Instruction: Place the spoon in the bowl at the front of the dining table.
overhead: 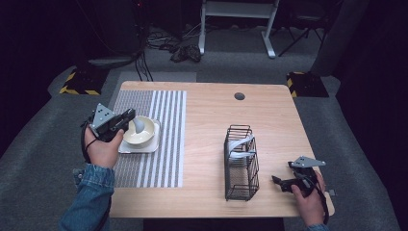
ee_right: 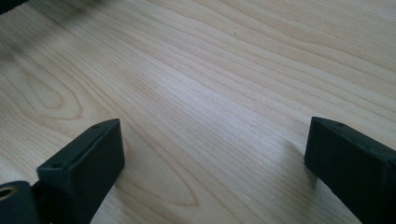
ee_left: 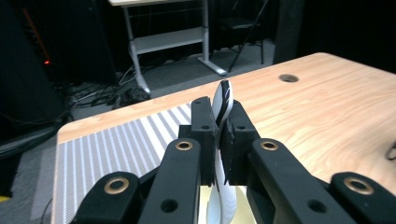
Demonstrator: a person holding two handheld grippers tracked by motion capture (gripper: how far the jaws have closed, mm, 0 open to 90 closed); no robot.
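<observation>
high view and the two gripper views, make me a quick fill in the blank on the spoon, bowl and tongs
1. The left tongs are shut on a white ____.
2. The bowl sits on a plate that lies on the ____ mat.
3. The black wire rack holds grey ____.
4. The right tongs hang ____ over bare wood.

Missing words: spoon; striped; spoons; open
</observation>
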